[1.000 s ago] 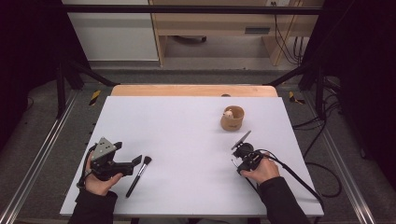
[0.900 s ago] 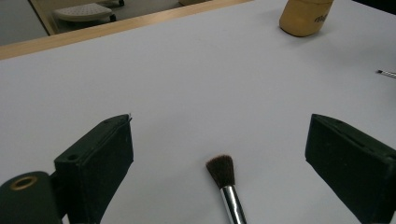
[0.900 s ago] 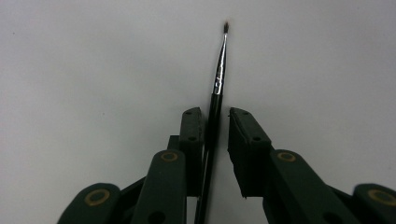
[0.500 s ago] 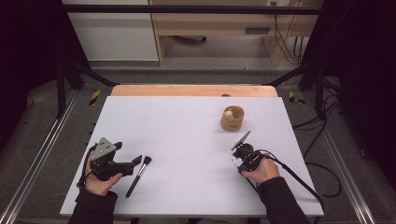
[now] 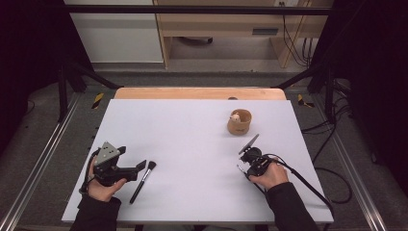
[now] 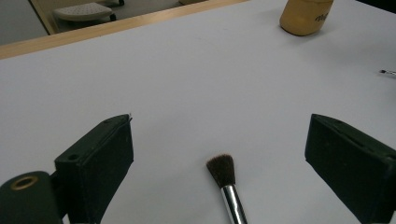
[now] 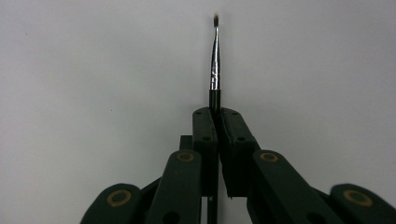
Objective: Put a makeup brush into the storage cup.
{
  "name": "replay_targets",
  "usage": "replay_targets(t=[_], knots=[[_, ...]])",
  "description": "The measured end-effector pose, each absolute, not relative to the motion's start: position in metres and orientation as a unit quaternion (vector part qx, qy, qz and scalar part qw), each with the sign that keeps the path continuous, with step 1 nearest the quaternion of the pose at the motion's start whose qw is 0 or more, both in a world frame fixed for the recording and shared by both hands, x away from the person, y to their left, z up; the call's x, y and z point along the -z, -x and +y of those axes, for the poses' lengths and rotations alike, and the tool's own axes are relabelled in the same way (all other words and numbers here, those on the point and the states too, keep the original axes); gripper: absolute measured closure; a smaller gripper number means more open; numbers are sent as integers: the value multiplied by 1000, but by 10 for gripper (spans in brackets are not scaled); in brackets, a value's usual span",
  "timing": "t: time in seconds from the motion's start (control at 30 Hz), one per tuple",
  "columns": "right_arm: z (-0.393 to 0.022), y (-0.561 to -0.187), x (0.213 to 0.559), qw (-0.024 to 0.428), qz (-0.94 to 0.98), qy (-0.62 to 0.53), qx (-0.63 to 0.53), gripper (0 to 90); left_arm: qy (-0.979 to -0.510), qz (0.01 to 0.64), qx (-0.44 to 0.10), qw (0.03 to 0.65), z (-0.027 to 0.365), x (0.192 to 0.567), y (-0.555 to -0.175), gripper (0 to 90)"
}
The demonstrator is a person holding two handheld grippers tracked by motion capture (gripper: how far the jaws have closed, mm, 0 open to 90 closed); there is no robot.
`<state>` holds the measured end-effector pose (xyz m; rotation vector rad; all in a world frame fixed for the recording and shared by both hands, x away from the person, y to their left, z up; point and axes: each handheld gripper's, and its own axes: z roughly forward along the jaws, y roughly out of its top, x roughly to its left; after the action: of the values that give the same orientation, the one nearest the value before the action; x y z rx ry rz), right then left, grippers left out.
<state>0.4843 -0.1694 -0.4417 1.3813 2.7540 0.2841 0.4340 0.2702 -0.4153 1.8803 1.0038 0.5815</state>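
The right claw [image 7: 217, 114] is pinched on a thin brush [image 7: 215, 60], its jaws having just closed onto the black handle below the metal ferrule; the brush juts straight out toward twelve o'clock in the right gripper view. It looks light, stiff and slick, so a grip on the handle near the ferrule should keep it from swivelling; the tiny tip is soft and best left untouched. The left claw [image 6: 224, 154] stands spread wide over a wide brush [image 6: 224, 179] lying on the bench [image 5: 192, 134], bristles pointing away. That brush likely weighs little too, and its handle is the place to grip. A cup [image 5: 239, 121] sits at one o'clock of the right claw. The wide brush's handle is cut off in the left gripper view, and what pokes from the cup is too small to tell.
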Motion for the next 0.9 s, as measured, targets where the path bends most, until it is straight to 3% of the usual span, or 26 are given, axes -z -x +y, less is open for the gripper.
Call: replay_targets(t=[0.9], knots=[[-193, -476, 392, 101, 838, -469, -261, 858, -760, 406, -235, 449, 270, 415, -434, 72]])
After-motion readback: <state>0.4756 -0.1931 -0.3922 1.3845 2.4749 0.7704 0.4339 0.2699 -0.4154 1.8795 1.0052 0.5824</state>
